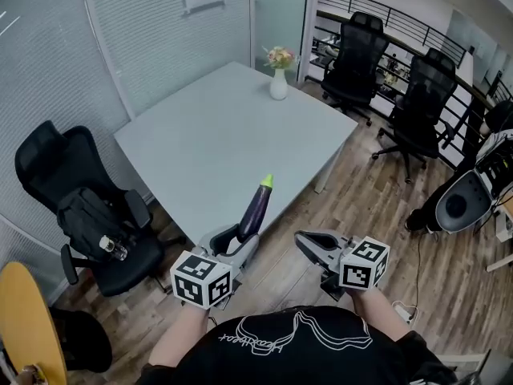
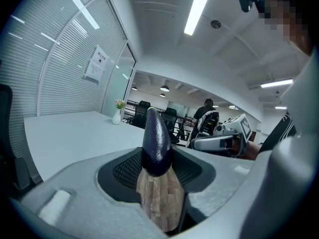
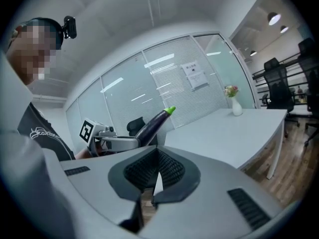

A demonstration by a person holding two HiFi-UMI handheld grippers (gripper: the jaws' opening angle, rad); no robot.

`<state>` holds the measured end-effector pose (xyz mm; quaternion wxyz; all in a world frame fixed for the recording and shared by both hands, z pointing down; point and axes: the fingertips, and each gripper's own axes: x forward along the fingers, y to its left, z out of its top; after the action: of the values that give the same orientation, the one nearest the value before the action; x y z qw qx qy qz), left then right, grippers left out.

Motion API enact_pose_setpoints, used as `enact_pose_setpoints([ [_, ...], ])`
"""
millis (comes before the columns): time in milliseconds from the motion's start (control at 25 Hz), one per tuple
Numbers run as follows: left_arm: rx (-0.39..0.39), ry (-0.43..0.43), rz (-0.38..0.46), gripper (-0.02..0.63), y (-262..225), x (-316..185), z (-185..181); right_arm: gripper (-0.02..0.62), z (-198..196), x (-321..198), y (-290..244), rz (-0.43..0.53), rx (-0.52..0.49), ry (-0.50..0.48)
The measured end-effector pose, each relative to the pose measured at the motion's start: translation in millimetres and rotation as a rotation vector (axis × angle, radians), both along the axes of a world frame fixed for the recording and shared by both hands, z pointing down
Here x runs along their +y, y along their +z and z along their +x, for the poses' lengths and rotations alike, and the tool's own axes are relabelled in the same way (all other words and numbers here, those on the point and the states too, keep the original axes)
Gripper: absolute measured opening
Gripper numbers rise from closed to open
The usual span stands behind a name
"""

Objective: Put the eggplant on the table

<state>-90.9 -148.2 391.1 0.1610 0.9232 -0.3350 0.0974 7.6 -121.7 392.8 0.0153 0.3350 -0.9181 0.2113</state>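
A dark purple eggplant [image 1: 255, 208] with a green cap stands tilted up out of my left gripper [image 1: 240, 243], which is shut on its lower end. In the left gripper view the eggplant [image 2: 156, 143] sits wedged between the two dark pads. The pale grey table [image 1: 208, 135] lies just ahead, and the eggplant's tip overlaps its near edge. My right gripper [image 1: 306, 245] hovers beside the left one over the wooden floor, shut with nothing in it. In the right gripper view the eggplant [image 3: 154, 123] shows at the left, held in the air.
A white vase of flowers [image 1: 278, 83] stands at the table's far corner. A black chair [image 1: 48, 167] carrying a black backpack [image 1: 96, 219] sits left of the table. Two black office chairs [image 1: 353, 50] and a white machine [image 1: 473, 195] stand at the right. A yellow round top [image 1: 24, 319] is at the lower left.
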Motion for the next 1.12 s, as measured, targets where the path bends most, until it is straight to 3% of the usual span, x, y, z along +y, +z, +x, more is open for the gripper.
enact_pose_setpoints([
  [240, -0.007, -0.055, -0.036, 0.193, 14.5, -31.7, 1.7, 0.008, 13.9, -32.6, 12.8, -0.034, -0.076, -0.023],
  [440, -0.027, -0.087, -0.034, 0.193, 16.7, -68.0, 14.7, 0.008, 19.5, -75.5, 17.3, -0.025, -0.077, -0.088],
  [800, -0.056, -0.148, -0.101, 0.193, 47.4, -151.6, 33.2, 0.008, 37.9, -153.6, 42.1, -0.097, -0.083, -0.142],
  [1120, -0.107, -0.191, -0.149, 0.193, 84.7, -215.1, 44.0, 0.008, 62.7, -212.3, 70.3, -0.165, -0.085, -0.095],
])
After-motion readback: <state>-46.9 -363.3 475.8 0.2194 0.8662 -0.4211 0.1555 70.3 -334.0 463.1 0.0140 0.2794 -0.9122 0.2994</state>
